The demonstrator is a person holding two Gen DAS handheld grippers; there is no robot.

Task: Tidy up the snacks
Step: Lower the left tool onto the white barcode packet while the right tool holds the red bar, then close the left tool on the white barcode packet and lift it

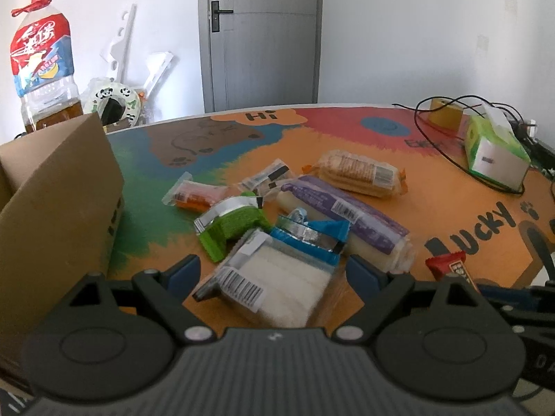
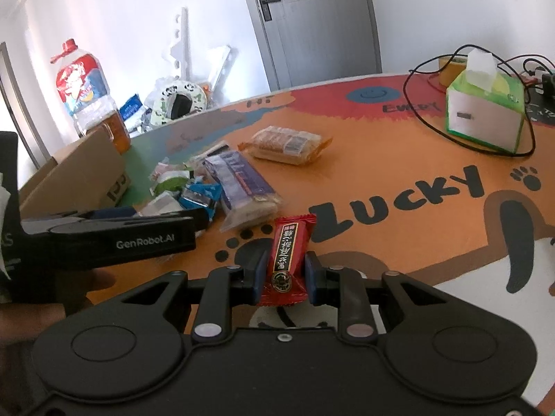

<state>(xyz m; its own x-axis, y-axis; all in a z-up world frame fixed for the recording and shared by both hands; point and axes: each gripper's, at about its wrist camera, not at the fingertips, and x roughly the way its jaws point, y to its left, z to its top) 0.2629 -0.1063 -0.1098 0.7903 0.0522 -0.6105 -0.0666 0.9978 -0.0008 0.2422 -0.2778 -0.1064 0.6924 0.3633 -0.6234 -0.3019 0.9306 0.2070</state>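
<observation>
My left gripper (image 1: 274, 272) is open, its blue pads either side of a clear-wrapped white snack pack (image 1: 277, 284) on the table. Past it lie a blue packet (image 1: 308, 235), a green packet (image 1: 232, 222), a purple roll (image 1: 347, 215), an orange-pink packet (image 1: 196, 196), a small clear packet (image 1: 267, 178) and a cracker pack (image 1: 360, 173). My right gripper (image 2: 284, 275) is shut on a red candy packet (image 2: 288, 260), also seen in the left wrist view (image 1: 451, 267). A cardboard box (image 1: 52, 215) stands at the left, also in the right wrist view (image 2: 79, 176).
A tissue box (image 2: 485, 118) with black cables (image 2: 430, 124) and a tape roll (image 2: 451, 66) sits at the table's far right. An oil bottle (image 1: 41, 62) stands behind the cardboard box. The left gripper's body (image 2: 104, 239) crosses the right wrist view. A grey door (image 1: 260, 34) is behind.
</observation>
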